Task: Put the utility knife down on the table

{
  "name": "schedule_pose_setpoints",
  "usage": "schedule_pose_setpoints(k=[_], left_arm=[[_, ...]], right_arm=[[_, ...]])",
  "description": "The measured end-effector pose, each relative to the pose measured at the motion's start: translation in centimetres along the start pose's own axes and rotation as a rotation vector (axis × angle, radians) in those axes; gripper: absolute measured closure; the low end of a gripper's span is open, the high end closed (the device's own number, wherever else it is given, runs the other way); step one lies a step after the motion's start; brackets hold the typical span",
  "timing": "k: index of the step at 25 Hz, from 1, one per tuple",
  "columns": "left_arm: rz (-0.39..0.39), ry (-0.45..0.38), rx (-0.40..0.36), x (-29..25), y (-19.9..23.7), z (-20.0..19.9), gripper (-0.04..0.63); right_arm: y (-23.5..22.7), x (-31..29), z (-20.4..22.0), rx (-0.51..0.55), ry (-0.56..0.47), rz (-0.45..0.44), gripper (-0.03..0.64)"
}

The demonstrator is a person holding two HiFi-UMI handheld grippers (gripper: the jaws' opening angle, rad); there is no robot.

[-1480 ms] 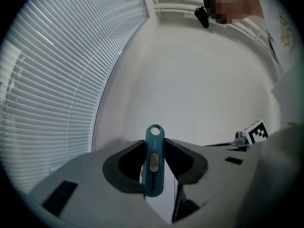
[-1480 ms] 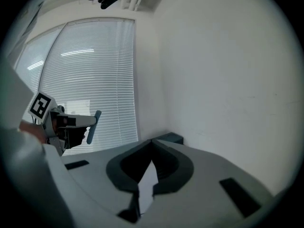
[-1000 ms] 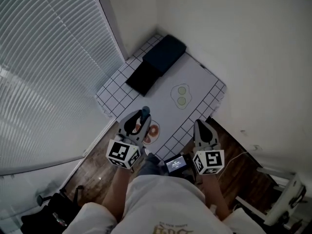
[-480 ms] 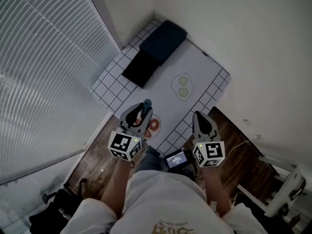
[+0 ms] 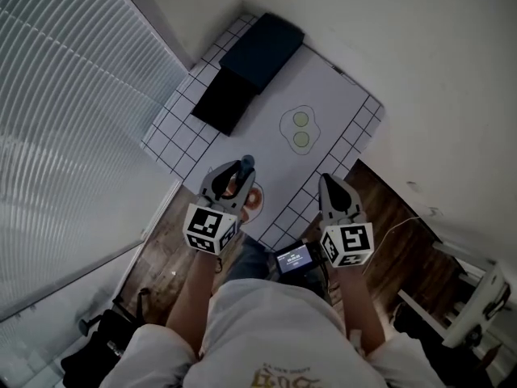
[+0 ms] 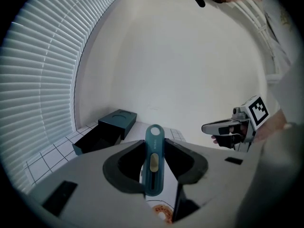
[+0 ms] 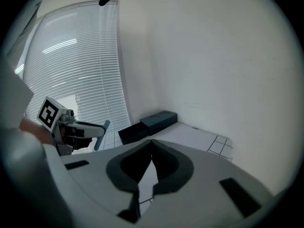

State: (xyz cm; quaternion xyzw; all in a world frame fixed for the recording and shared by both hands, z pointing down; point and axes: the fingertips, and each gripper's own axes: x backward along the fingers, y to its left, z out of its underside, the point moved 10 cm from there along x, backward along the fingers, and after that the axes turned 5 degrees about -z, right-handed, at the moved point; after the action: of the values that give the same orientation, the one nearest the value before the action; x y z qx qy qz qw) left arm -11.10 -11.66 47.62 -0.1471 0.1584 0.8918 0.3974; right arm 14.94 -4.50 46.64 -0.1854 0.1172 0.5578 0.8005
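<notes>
A teal utility knife (image 6: 154,161) with a pale slider stands upright between the jaws of my left gripper (image 6: 154,145), which is shut on it. In the head view the knife (image 5: 245,167) sticks out ahead of the left gripper (image 5: 232,181), above the near edge of the white table mat (image 5: 331,95). My right gripper (image 5: 331,191) hovers level with it to the right, shut and empty, its pads meeting at the tips (image 7: 152,148). From the right gripper view the left gripper (image 7: 92,128) shows the knife's end (image 7: 101,134).
An open dark box (image 5: 246,67) with its lid beside it lies at the mat's far left. An egg-shaped drawing (image 5: 300,129) sits mid-mat and a round orange drawing (image 5: 254,204) near its front edge. Blinds are on the left, a white wall on the right, wooden floor below.
Both grippers have shifted slightly forward toward the mat's near edge, and the head view has tilted. The left gripper's hold on the knife is unchanged.
</notes>
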Motion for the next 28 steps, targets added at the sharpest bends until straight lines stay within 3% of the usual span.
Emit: schedule_pose_setpoints(k=[10,28], left_arm=[[0.032,0.104,-0.068,-2.3,-0.4,2.0,0.459],[0.085,0.244,-0.103,-6.0,-0.7,6.3,0.459]], right_arm=[[-1.0,-1.4,1.6,-0.035,0.029,-0.011,0.609],[-2.1,-2.7,4.9,-0.073,0.096,0.004,0.609]])
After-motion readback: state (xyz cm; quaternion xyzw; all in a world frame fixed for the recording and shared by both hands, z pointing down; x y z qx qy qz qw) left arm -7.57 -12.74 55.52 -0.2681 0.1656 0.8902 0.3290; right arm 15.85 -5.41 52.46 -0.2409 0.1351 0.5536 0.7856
